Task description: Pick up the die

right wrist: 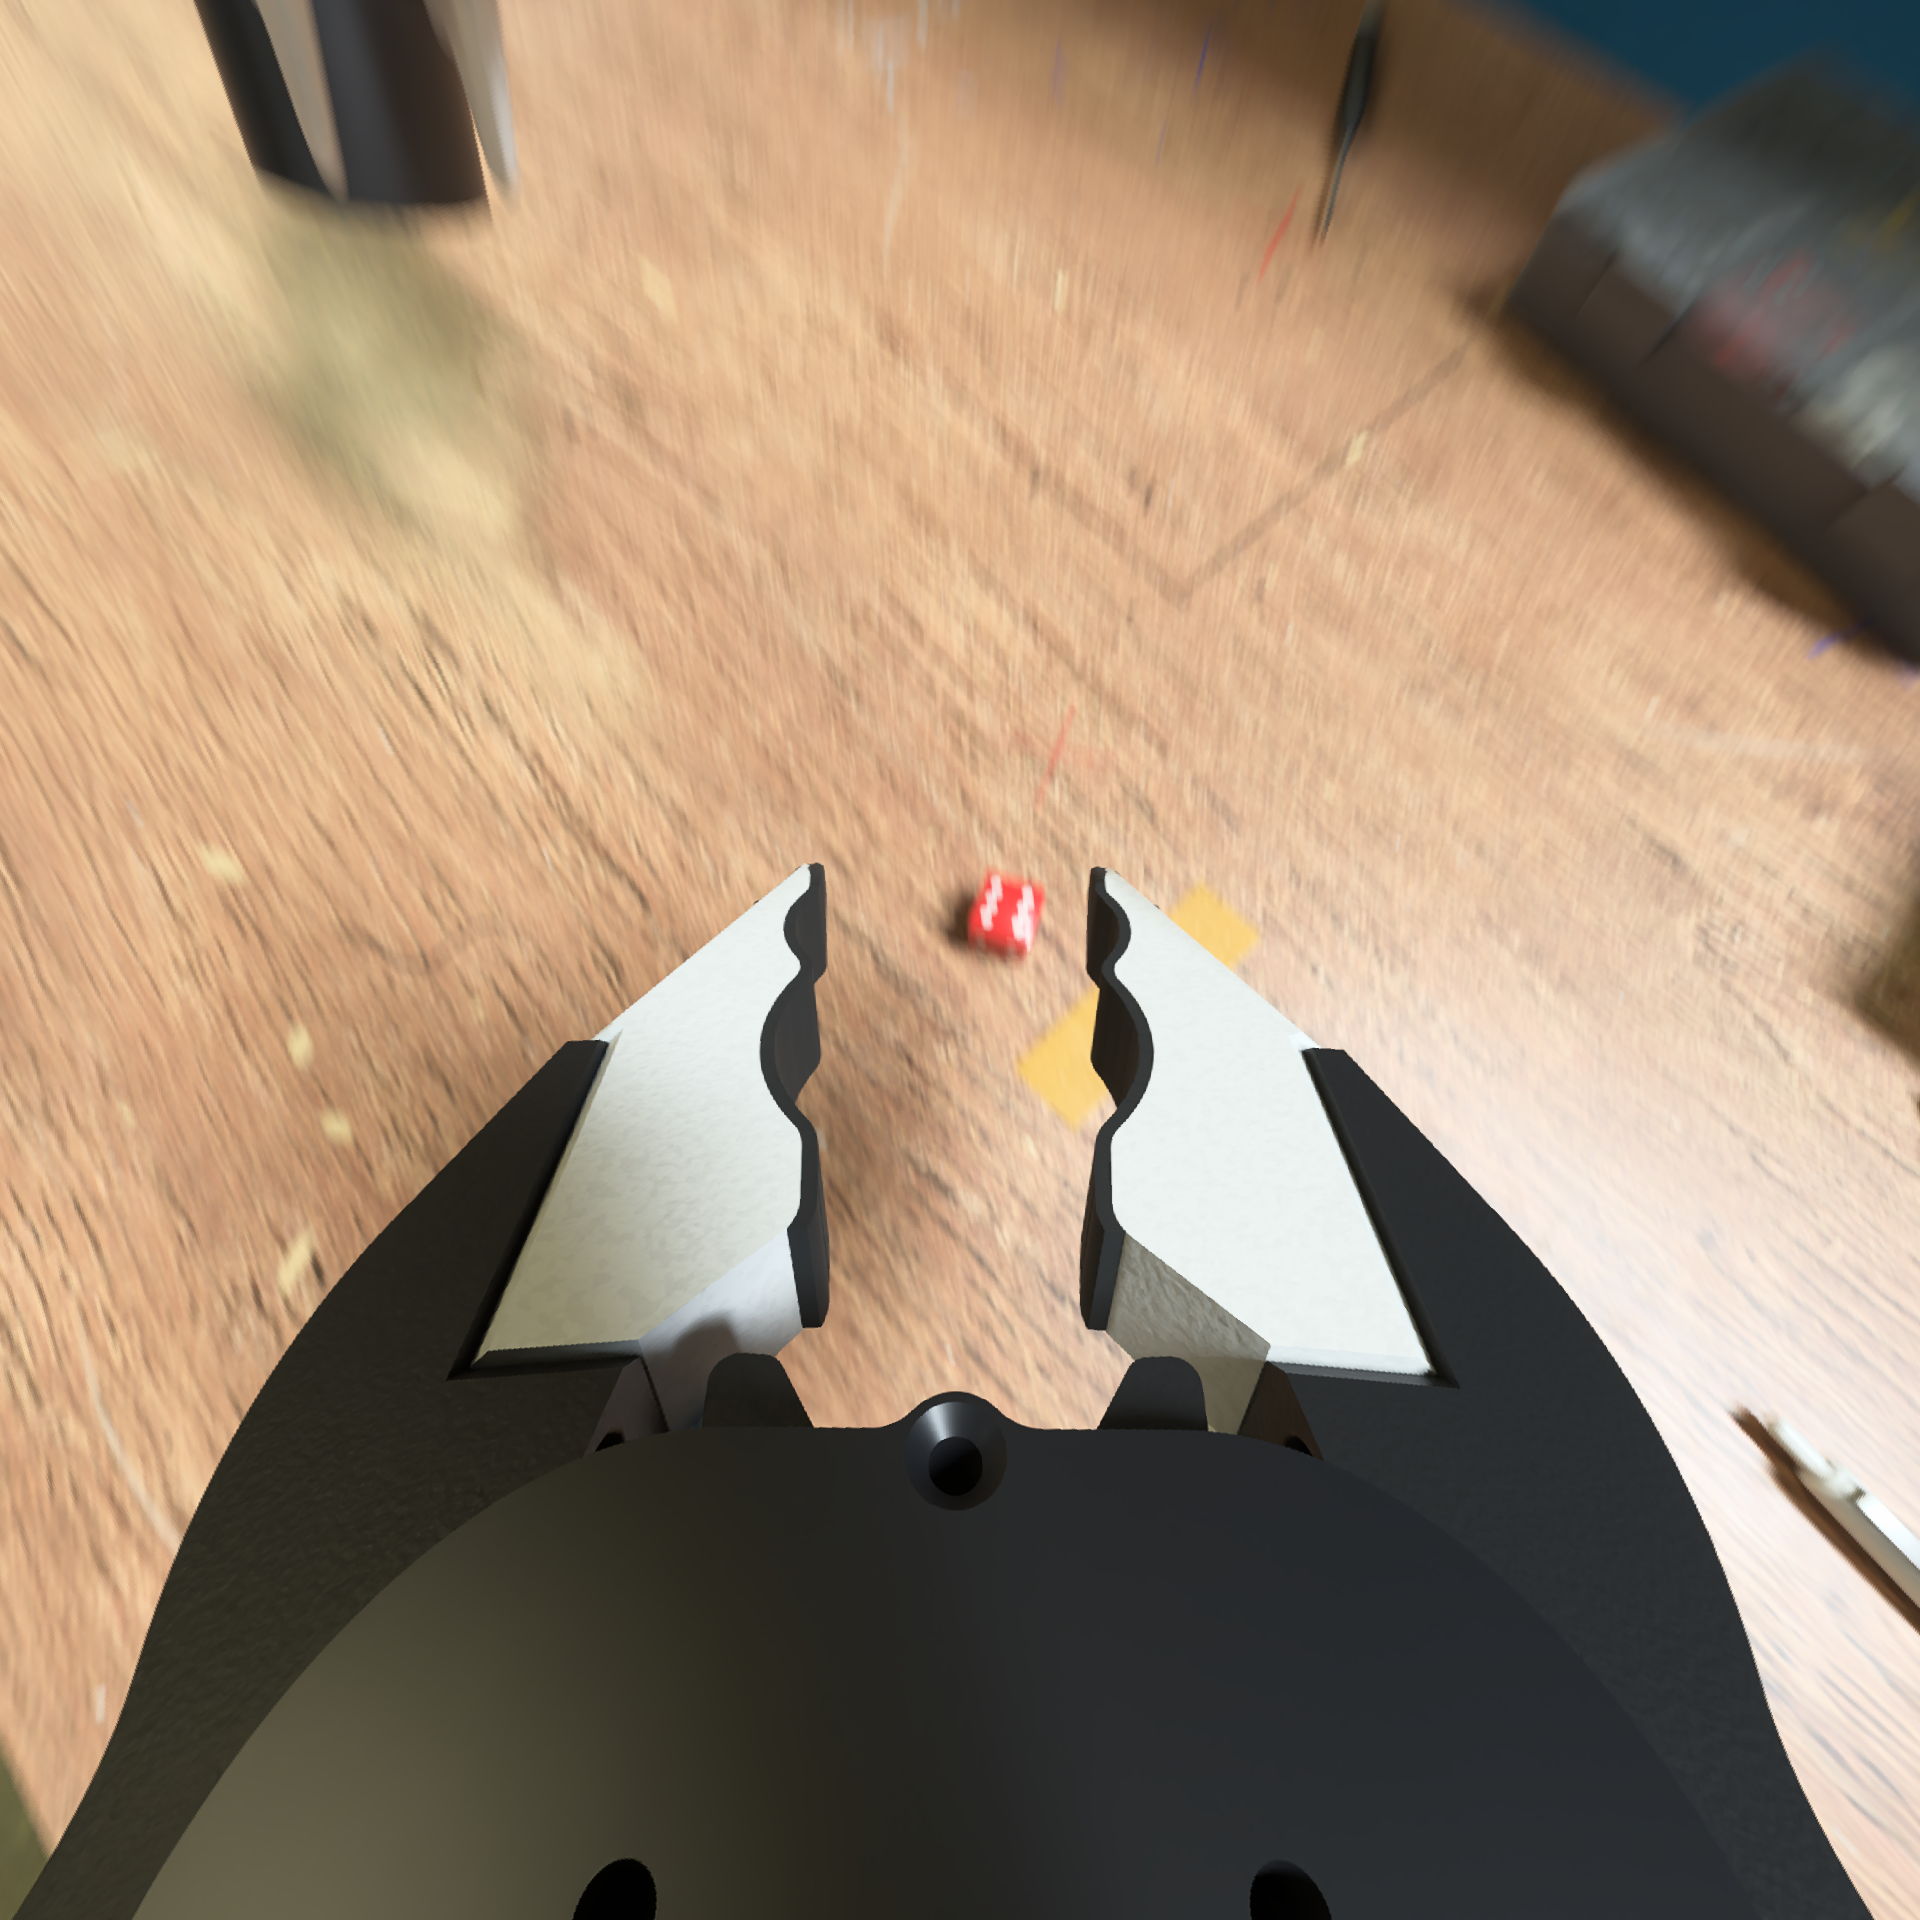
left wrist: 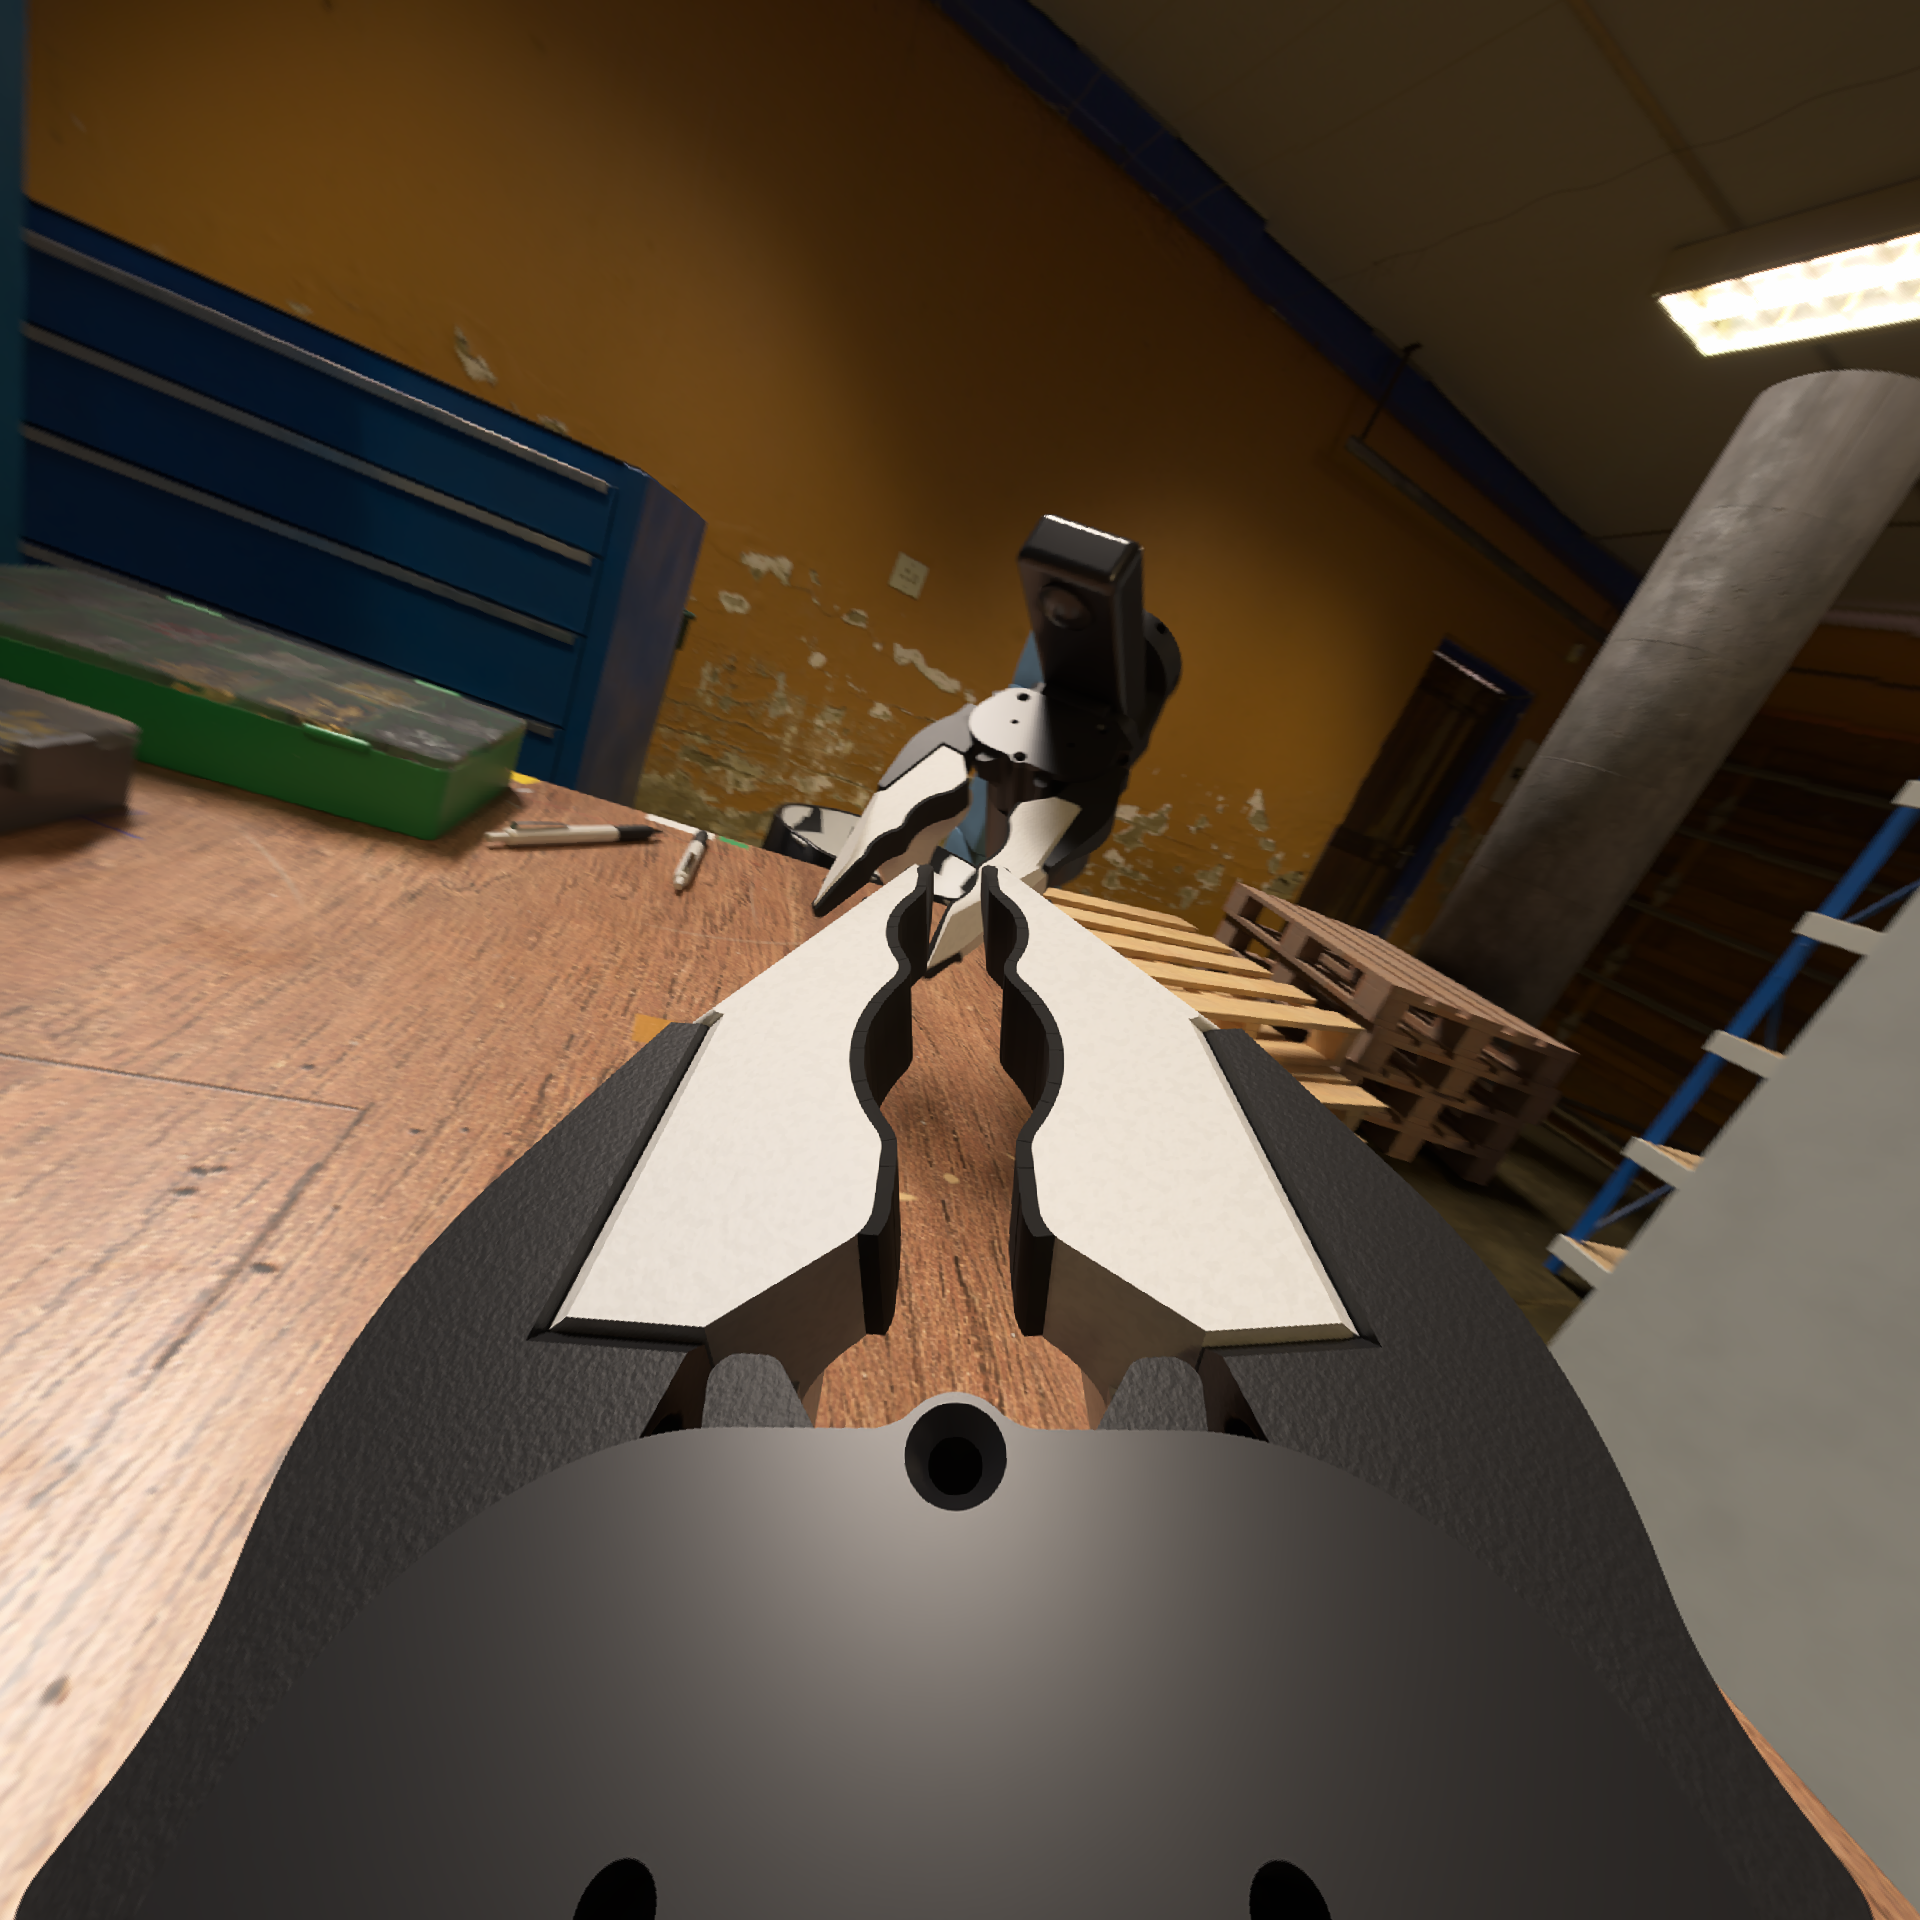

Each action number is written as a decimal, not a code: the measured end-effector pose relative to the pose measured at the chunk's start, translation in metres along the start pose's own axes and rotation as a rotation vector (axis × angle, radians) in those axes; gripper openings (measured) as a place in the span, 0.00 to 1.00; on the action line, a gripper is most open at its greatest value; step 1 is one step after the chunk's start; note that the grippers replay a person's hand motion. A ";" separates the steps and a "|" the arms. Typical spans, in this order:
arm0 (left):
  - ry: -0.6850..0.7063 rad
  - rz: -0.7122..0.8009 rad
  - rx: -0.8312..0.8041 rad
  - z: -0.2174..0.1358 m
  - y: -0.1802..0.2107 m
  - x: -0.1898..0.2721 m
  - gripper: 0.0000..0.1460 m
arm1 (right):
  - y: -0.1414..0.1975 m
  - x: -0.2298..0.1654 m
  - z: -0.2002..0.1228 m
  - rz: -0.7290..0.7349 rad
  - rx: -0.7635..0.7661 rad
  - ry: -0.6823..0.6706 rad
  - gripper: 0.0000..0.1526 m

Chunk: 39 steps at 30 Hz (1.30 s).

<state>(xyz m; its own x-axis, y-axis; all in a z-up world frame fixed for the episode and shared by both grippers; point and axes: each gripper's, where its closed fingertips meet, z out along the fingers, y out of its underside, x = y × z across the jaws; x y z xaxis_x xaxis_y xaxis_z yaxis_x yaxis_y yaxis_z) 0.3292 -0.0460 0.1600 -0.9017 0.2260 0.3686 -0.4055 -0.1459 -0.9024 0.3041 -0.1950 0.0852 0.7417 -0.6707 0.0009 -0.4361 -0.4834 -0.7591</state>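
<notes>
The die (right wrist: 1005, 912) is small and red with white pips, and lies on the wooden table (right wrist: 520, 727). My right gripper (right wrist: 956, 883) is open and empty above the table. The die shows between its fingertips, a little right of centre and just past them. My left gripper (left wrist: 953, 883) is only narrowly open and holds nothing; bare wood shows between its pads. The right gripper also shows in the left wrist view (left wrist: 894, 883), tilted down at the table just beyond the left fingertips. The die is hidden in the left wrist view. The right wrist view is motion-blurred.
A yellow tape patch (right wrist: 1205, 925) lies beside the die. A dark case (right wrist: 1766, 312) sits at the right, a pen (right wrist: 1839, 1507) at the near right. A green case (left wrist: 312, 727), two pens (left wrist: 571, 831) and a blue drawer cabinet (left wrist: 312, 468) are at the left. Pallets (left wrist: 1403, 1018) lie past the table edge.
</notes>
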 end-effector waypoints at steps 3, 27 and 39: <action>0.043 -0.041 -0.018 0.007 0.006 -0.004 0.06 | 0.030 0.004 0.006 -0.014 -0.189 -0.038 0.35; 0.036 -0.022 0.150 0.016 -0.010 -0.043 0.06 | -0.051 0.010 0.045 -0.147 -0.060 0.430 0.12; 0.043 -0.218 0.034 0.033 0.003 -0.096 0.06 | -0.086 0.021 0.053 -0.576 -0.118 0.670 0.12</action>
<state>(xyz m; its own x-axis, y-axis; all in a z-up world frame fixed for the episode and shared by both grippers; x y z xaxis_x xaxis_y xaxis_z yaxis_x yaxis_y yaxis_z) 0.4097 -0.0996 0.1291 -0.7855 0.2964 0.5432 -0.5951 -0.1211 -0.7945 0.3839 -0.1374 0.1154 0.4246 -0.4759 0.7702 -0.1642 -0.8771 -0.4514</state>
